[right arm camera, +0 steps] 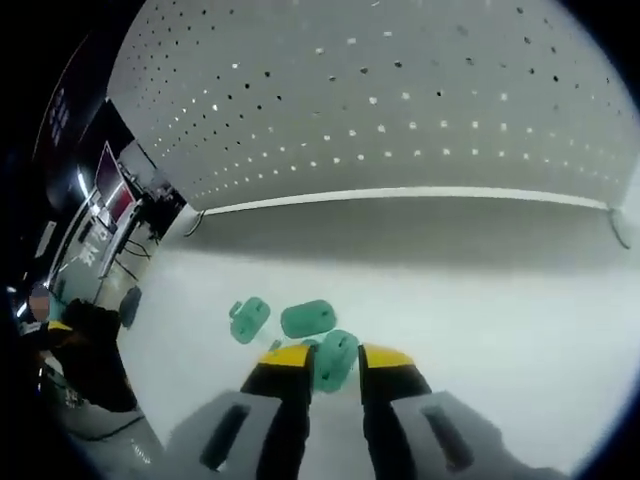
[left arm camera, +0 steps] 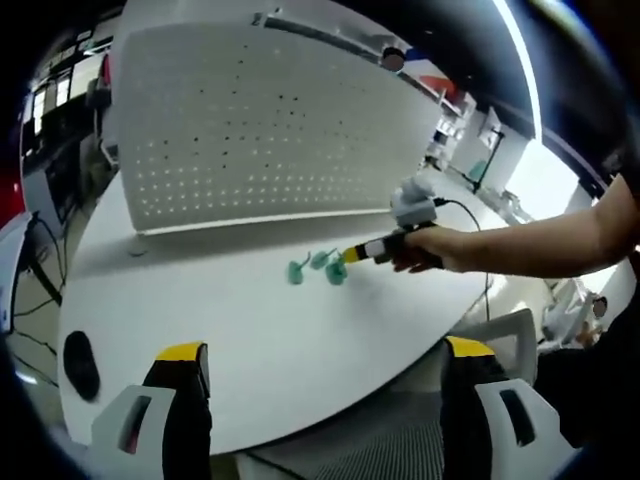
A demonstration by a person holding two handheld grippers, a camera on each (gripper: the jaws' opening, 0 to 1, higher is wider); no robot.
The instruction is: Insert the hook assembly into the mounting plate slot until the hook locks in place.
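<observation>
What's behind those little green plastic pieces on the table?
Behind the green pieces stands a white perforated board, upright on the white table. One piece sits between the right gripper jaws. What lies beyond the board is hidden.

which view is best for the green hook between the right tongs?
Right gripper view: the green hook sits close up between the right tongs, beside two other green hooks. In the left gripper view it is a small distant shape at the tong tips.

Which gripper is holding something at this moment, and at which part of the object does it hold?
The right gripper has its jaws around one green hook piece, gripping its near end. The left gripper is open and holds nothing.
</observation>
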